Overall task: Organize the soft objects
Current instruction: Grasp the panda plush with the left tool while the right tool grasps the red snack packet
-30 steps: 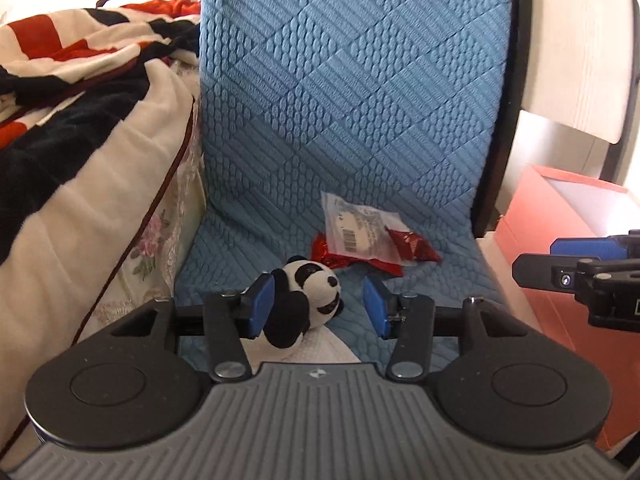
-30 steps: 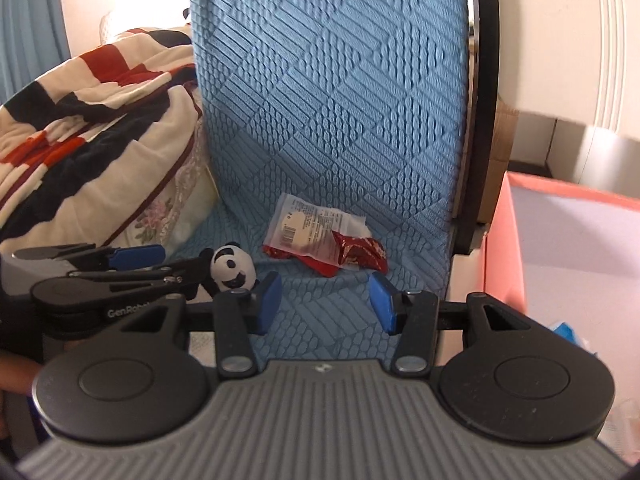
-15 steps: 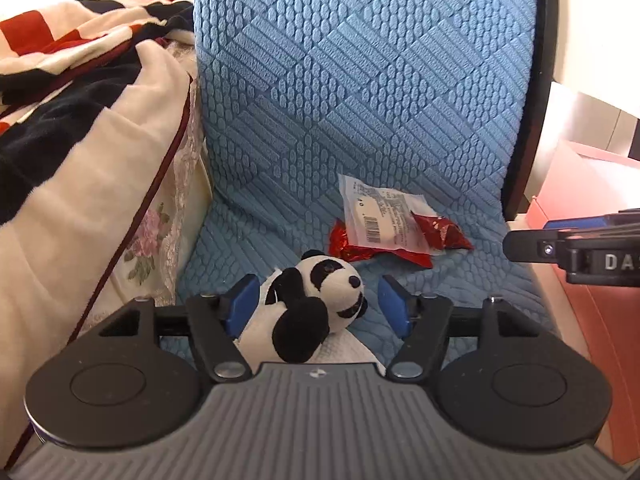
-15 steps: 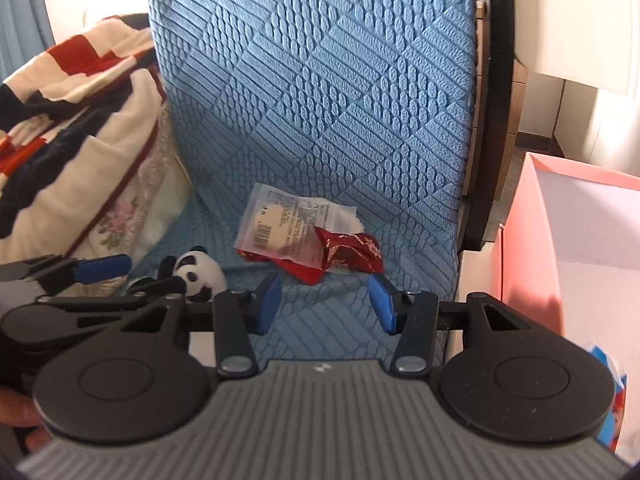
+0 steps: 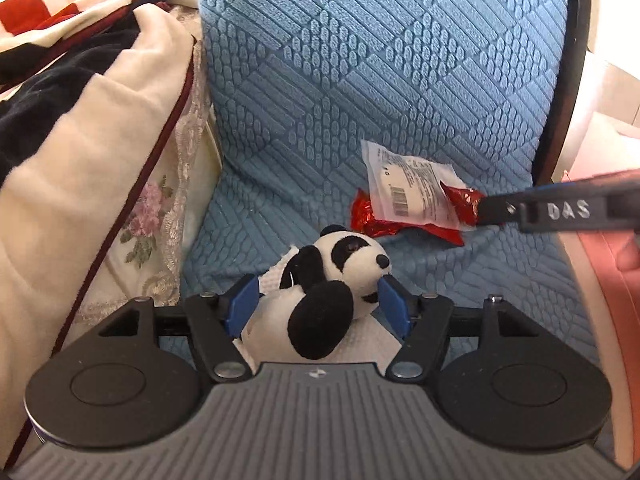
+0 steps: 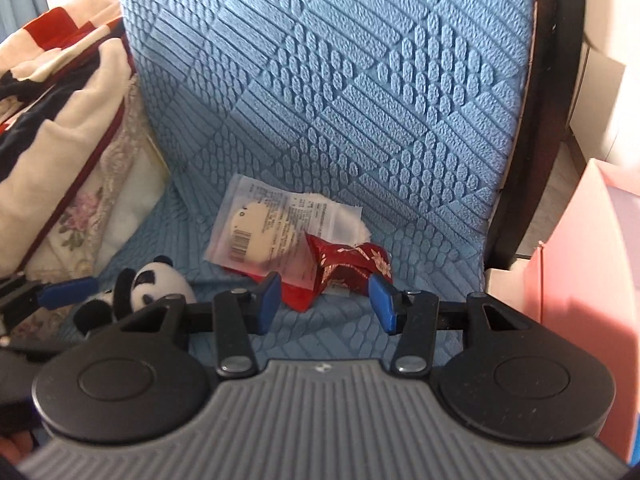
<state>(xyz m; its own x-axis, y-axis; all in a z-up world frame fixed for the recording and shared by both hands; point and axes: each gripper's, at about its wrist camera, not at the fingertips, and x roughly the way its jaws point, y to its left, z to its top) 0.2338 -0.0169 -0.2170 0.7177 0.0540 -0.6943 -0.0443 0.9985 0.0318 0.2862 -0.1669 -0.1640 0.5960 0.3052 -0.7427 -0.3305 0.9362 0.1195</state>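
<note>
From the left wrist camera, we see our left tongs point(image 5: 316, 306) standing apart around the toy panda point(image 5: 332, 280). The blue pads point(image 5: 240, 306) flank it loosely: the right pad sits just beside its muzzle, the left pad just off its white body, and neither presses in. The panda lies on a white tissue point(image 5: 360, 344) on the blue quilted seat cover point(image 5: 360, 100). At two o'clock from the panda lies a clear packet point(image 5: 408, 196) on top of a red wrapper point(image 5: 372, 220), and the right tongs' black finger point(image 5: 560, 210) reaches in from three o'clock, its tip at the red wrapper's edge. A striped blanket point(image 5: 80, 120) is heaped at nine o'clock.

From the right wrist camera, our right tongs point(image 6: 324, 302) are apart with the red wrapper point(image 6: 344, 268) just ahead of the pads, touching neither as far as we can tell. The clear packet point(image 6: 272, 228) lies at eleven o'clock from them. The panda point(image 6: 152, 284) sits at nine o'clock, beside a blue pad of the left tongs point(image 6: 68, 292). A pink box point(image 6: 588, 260) stands at three o'clock.
</note>
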